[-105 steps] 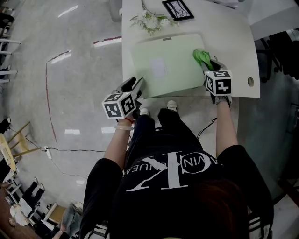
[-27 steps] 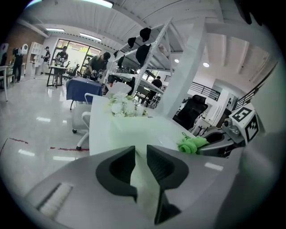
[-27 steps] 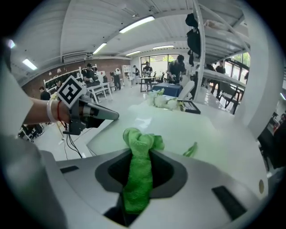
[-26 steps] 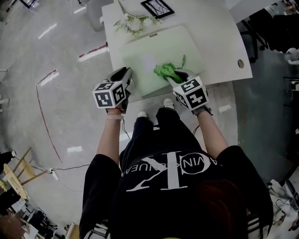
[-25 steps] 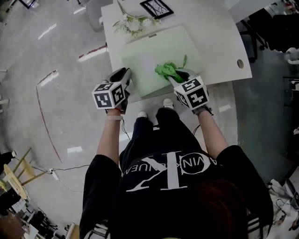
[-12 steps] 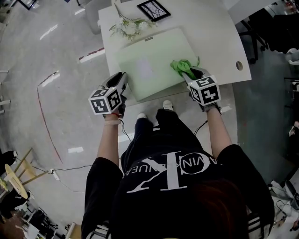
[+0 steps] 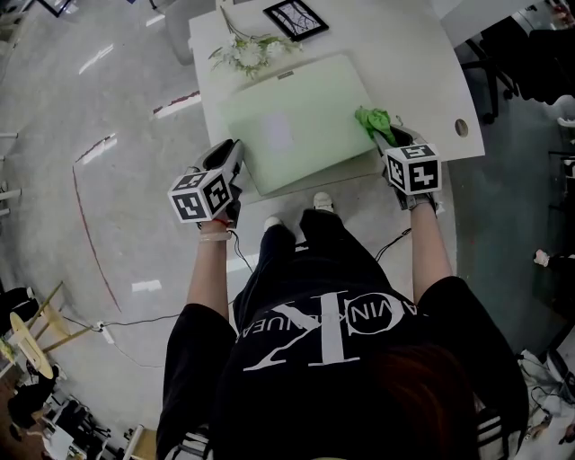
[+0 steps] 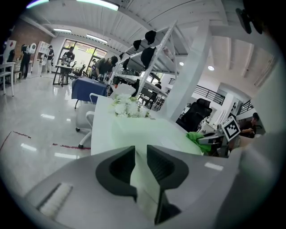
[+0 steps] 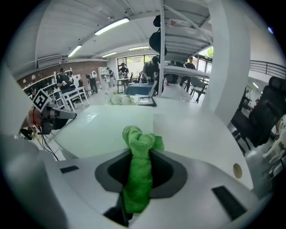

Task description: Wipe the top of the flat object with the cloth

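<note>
**Wiping stroke, cloth at the right edge of the flat object.** The pale green flat object (image 7: 296,121) lies on the white table (image 7: 422,63), close to its near edge. Your left gripper (image 7: 235,160) is clamped on the object's near-left corner and pins it. Your right gripper (image 7: 388,137) is closed on the green cloth (image 7: 373,119), whose bunched end sits at the object's right edge. The pass appears to be at its rightward limit.

- Press the cloth, not the jaw tips, onto the surface.
- Sweep in overlapping lanes toward the table's far edge.
- Stop short of the flowers (image 7: 241,52) and picture frame (image 7: 296,18).
- Let the left clamp resist any sliding.
</note>
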A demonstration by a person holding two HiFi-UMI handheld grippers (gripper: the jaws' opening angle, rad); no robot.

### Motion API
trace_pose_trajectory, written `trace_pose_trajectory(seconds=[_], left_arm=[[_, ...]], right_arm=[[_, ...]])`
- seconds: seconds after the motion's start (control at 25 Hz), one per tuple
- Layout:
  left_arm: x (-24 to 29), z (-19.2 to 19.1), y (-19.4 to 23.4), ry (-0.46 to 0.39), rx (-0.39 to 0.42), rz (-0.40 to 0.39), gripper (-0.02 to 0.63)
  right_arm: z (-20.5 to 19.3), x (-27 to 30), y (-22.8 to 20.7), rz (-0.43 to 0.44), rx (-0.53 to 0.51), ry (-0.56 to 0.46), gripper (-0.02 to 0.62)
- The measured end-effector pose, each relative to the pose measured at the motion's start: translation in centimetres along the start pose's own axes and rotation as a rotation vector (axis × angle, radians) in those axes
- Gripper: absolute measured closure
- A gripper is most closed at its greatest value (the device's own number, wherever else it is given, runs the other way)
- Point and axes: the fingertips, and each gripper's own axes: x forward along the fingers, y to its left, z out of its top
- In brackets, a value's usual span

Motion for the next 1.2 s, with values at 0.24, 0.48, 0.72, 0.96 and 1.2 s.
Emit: trace_pose_trajectory(seconds=[0.24,0.48,0.72,0.96,1.2], left_arm=[[-0.1,0.1,-0.1,-0.015,-0.013,0.001,0.515],[-1.2,1.4,0.3,-0.147,0.019,0.045,0.538],[-3.8,5.5,2.0,-0.284,0.126,0.164,0.594],[-5.1,8.4,1.6,-0.352,0.199,0.225,0.595],[-6.4,11.0,1.6,-0.419,0.232,0.258,0.595]], right_arm=[[-0.2,-0.1,-1.6,-0.017,0.121,-0.037,0.511],[-0.9,-1.0,-5.6,-0.227,0.267,-0.108,0.511],[2.3,-2.7,-7.4,-0.302,0.219,-0.232,0.511],[7.6,-4.0,-5.3,-0.220,0.147,-0.390,0.511],[11.4,-4.1,-2.3,-0.128,0.081,-0.474,0.511]])
